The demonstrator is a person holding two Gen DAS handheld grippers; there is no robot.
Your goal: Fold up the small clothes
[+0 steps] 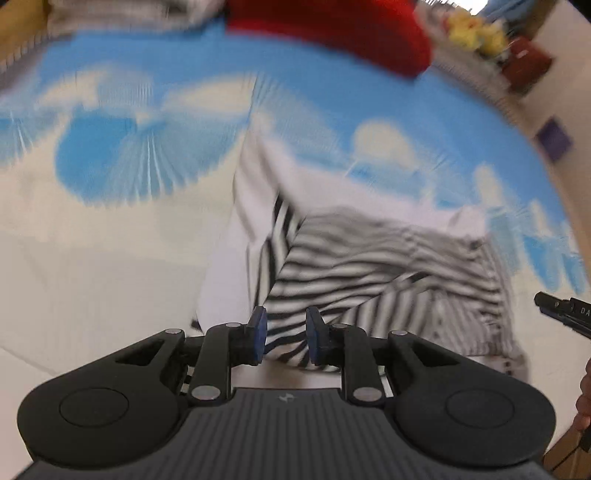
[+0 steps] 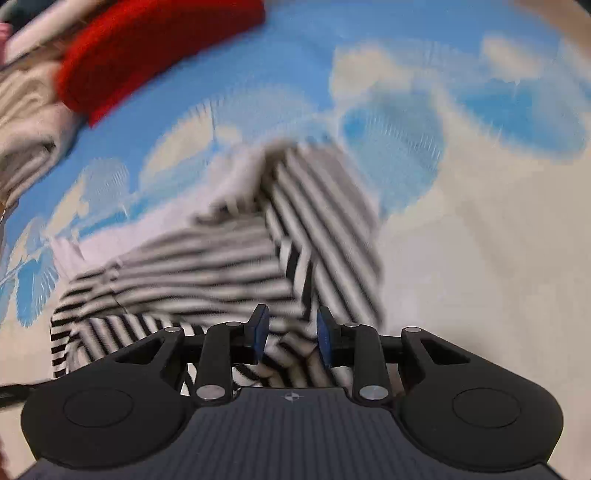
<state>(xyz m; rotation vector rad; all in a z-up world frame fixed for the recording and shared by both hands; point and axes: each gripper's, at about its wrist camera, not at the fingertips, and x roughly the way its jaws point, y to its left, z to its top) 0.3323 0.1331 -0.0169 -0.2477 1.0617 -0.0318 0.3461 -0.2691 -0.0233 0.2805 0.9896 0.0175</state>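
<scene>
A black-and-white striped garment [image 1: 354, 266] lies crumpled on a blue and cream sheet [image 1: 110, 155]. Both views are motion-blurred. My left gripper [image 1: 285, 338] has its blue pads a hand's width apart with a striped fold of the garment between them. My right gripper [image 2: 290, 336] also has its pads apart, with the garment [image 2: 221, 258] bunched between and under them. I cannot tell if either pad pair presses the cloth. The right gripper's tip [image 1: 561, 310] shows at the right edge of the left wrist view.
A red cloth [image 1: 332, 33] lies at the far end of the sheet, also in the right wrist view [image 2: 147, 48]. Beige and striped clothes [image 2: 26, 122] are piled at far left. Yellow and red items [image 1: 491, 40] sit beyond the sheet at right.
</scene>
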